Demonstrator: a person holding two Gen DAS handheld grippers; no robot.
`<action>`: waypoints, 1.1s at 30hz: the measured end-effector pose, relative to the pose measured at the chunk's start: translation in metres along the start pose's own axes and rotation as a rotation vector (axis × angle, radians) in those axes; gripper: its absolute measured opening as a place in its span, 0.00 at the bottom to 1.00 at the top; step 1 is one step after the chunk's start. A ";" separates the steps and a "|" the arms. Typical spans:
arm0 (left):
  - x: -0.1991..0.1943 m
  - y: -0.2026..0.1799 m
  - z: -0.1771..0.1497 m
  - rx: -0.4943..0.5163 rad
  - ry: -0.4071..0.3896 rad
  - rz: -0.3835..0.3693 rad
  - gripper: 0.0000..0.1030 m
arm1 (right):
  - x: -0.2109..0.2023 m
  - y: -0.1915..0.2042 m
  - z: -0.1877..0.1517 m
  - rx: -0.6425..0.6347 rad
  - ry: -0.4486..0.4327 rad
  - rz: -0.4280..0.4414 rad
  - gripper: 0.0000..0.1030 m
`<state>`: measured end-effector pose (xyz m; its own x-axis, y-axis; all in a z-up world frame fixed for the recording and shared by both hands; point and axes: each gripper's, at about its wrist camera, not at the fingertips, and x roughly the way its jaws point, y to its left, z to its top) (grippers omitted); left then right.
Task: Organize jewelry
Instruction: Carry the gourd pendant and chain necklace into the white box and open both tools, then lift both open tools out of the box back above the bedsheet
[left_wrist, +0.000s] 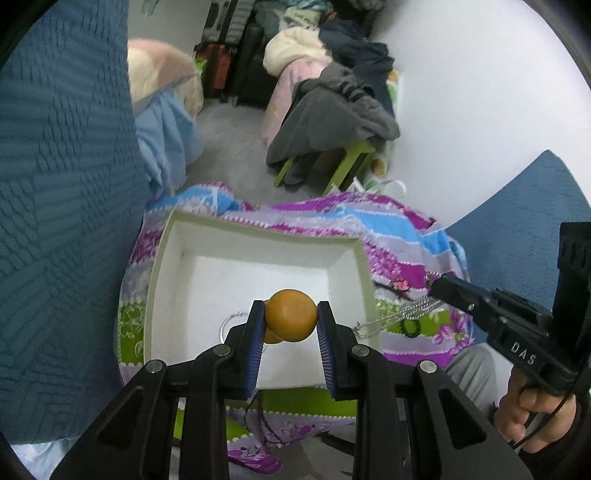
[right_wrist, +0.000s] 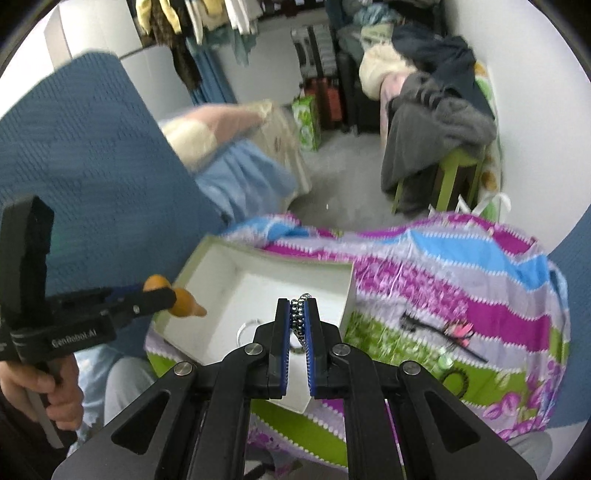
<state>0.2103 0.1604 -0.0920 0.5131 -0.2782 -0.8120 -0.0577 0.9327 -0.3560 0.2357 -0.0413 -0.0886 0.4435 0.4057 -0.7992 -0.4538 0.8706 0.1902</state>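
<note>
A white open box lies on a colourful cloth, also in the right wrist view. My left gripper is shut on an orange bead piece and holds it over the box; it also shows in the right wrist view. A thin silver ring lies on the box floor. My right gripper is shut on a silver chain over the box's right part. In the left wrist view the chain hangs from the right gripper beside the box's right wall.
The striped purple, blue and green cloth carries a black and pink hair clip, a black ring and a small green piece. Blue textured cushions flank the cloth. A green stool with clothes stands behind.
</note>
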 end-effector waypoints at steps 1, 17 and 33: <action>0.005 0.003 -0.002 -0.005 0.010 0.001 0.27 | 0.006 0.000 -0.005 0.002 0.018 0.002 0.05; 0.059 0.028 -0.029 -0.050 0.121 0.014 0.27 | 0.079 0.001 -0.038 0.030 0.202 -0.004 0.06; -0.015 -0.005 -0.008 -0.034 -0.056 0.042 0.65 | -0.009 0.010 -0.006 -0.044 0.003 -0.003 0.21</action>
<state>0.1961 0.1585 -0.0816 0.5567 -0.2247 -0.7997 -0.1084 0.9348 -0.3382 0.2227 -0.0382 -0.0832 0.4425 0.4018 -0.8017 -0.4857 0.8589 0.1624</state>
